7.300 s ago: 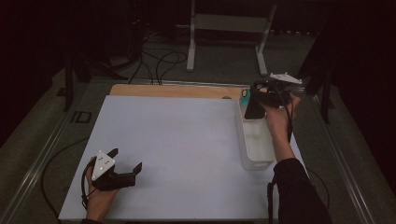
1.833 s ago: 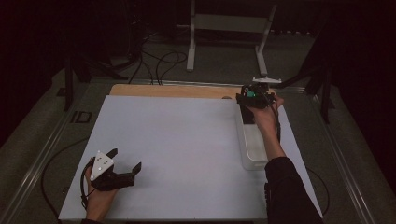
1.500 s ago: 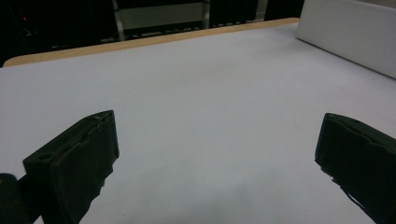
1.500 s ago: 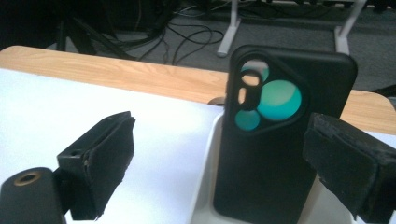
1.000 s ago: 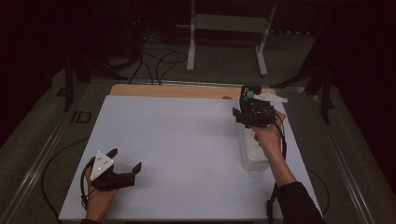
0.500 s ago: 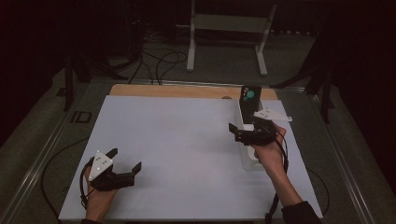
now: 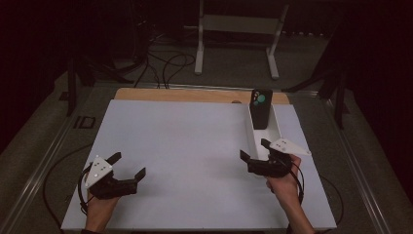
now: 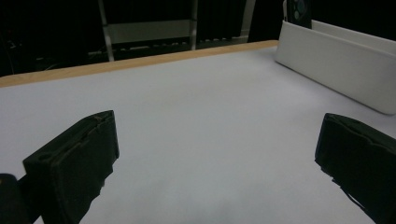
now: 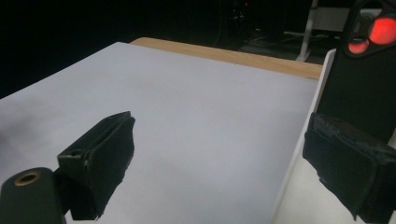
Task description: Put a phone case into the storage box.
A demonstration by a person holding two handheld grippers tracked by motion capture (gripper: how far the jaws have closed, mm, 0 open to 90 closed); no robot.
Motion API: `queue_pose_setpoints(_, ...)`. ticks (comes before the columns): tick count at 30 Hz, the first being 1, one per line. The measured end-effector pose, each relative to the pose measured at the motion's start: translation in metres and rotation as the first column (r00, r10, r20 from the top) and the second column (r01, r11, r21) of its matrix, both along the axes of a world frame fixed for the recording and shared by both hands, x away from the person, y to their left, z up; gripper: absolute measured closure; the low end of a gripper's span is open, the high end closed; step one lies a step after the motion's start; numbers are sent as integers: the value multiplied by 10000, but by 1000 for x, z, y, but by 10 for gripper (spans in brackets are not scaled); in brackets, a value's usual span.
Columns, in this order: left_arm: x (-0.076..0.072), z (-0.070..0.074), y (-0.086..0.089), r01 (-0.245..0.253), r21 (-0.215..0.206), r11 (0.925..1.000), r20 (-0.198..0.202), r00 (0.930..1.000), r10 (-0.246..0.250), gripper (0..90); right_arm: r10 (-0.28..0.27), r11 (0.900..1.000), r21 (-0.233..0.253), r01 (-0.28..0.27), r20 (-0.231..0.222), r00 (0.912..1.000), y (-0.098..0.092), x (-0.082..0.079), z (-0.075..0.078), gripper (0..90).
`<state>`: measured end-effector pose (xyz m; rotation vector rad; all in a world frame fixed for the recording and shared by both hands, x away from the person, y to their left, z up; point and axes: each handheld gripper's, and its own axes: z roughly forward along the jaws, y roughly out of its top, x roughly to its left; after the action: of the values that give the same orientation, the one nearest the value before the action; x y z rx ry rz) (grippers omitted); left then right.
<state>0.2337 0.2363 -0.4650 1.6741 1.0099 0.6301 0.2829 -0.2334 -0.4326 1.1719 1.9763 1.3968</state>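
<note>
Right tongs (image 7: 255, 153) at near end of white tray (image 7: 249, 131), jaws wide apart, nothing between them. In right gripper view, one jaw over bare surface (image 9: 187, 107), other jaw over tray interior, tray wall (image 9: 303, 135) running up between them. Not touching phone. Hand (image 7: 282, 181) gripping from below, cable looped beside wrist.

Phone (image 7: 261, 108) standing upright in far end of tray, leaning against end wall, camera side facing the person, lenses teal in high view, red in right gripper view (image 9: 373, 70). Well apart from right tongs along tray length.

Tray lying lengthwise on right side of white surface (image 7: 185, 141), far end near wooden edge strip (image 7: 195, 95). Contents of near end of tray hidden behind right tongs.

Left tongs (image 7: 128, 169) resting low on near-left corner of surface, jaws apart, empty. Left gripper view: both jaws (image 8: 215, 154) spread over bare white surface, tray (image 8: 336, 60) far off at upper right with phone top (image 8: 299, 11) just visible at its end. Well apart from tray and phone.

Beyond surface: dark floor, cables (image 7: 165, 63), white stand legs (image 7: 238, 34).
</note>
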Motion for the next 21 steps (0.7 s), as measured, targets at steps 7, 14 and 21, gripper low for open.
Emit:
queue_pose_setpoints(7, -1, 1, 0, 17, 121, 9999, 94, 10000, -18, 2, 79, 9997, 233, -87, 367, 9993, -12, -25, -20, 90)
queue_pose_setpoints(14, -1, -1, -3, 8, 374, 9993, 179, 9998, -15, 2, 89, 9999, 80, -96, 833, 9965, -13, -37, -32, 90)
queue_pose_setpoints(21, -2, -7, -7, 50, 616, 9981, 99, 9999, -56, 2, 125, 9999, 108, -135, 924, 9956, -15, -38, -38, 90)
